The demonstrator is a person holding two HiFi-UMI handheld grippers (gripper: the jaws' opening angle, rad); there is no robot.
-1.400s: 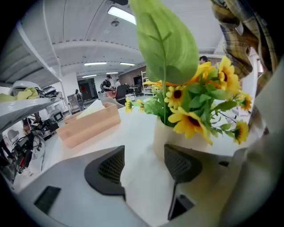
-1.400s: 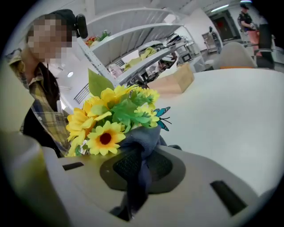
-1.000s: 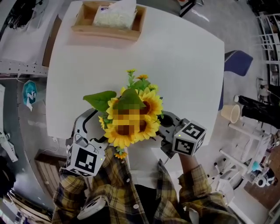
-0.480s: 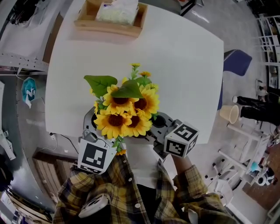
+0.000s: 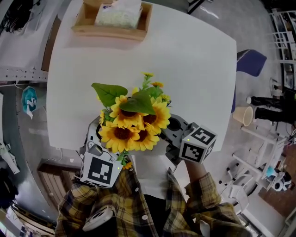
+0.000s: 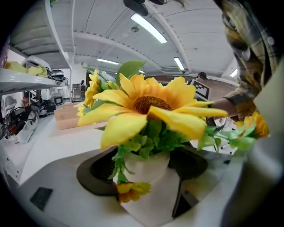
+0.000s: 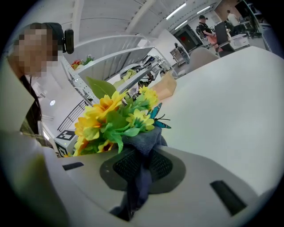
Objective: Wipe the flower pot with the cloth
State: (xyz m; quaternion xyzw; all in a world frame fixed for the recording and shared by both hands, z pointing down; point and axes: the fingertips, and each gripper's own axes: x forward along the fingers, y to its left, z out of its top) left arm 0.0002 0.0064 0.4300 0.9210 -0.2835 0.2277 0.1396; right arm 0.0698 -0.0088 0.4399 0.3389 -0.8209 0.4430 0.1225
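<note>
One flower pot (image 6: pixel 148 177): white, set at the near edge of the table (image 5: pixel 185 69), close before the person; whether it rests on the top or is raised off it cannot be told.
Pot contents: sunflowers (image 5: pixel 132 122) and green leaves are held in it, spread so wide that the pot is hidden in the head view.
Cloth (image 7: pixel 144 137): dark blue-grey and bunched, it is pressed to the pot's side just under the leaves.
Left gripper (image 6: pixel 146 159): its jaws have just been closing a little. The pot stands between them with a pad laid against each side, so it is taken as clamped.
Right gripper (image 7: pixel 142 153): its jaws are closed on the cloth, which hangs down between the pads.
Step in hand: wiping is judged to be under way, the pot steadied from the left and the cloth applied from the right.
Next move: the cloth is to be drawn round the pot's wall under a firm hold, clear of the leaves.
Wooden tray (image 5: pixel 83 28): it is placed at the table's far edge, well apart from the pot. A white pack (image 5: pixel 118 14), seemingly tissues, lies in it.
</note>
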